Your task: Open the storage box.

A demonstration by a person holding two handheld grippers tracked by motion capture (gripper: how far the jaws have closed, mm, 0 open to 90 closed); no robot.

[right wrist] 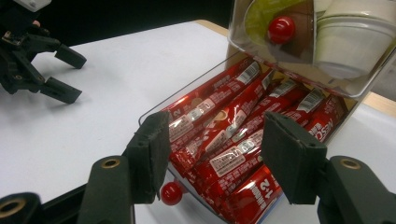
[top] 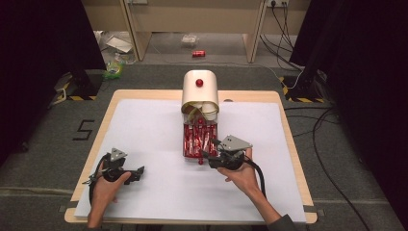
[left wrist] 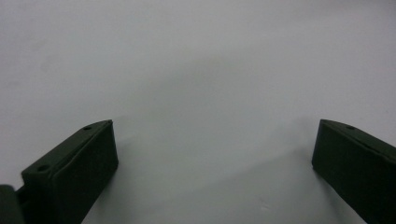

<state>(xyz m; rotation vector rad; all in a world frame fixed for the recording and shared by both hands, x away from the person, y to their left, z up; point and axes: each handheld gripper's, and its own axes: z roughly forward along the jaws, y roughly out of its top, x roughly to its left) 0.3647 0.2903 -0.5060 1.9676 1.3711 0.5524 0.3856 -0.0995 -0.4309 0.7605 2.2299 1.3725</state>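
My right tongs (right wrist: 212,158), half open and empty, sit over the drawer's (top: 197,139) red sticks (right wrist: 233,140), which run toward twelve o'clock; left tongs (top: 137,172) rest wide open, empty.

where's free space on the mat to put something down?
Free: the white mat left of the drawer of red packets, up to the left gripper; also the far right strip beside the dispenser, and the near edge between the two hands. Crowded: the centre, where the right gripper stands open at the drawer's front.
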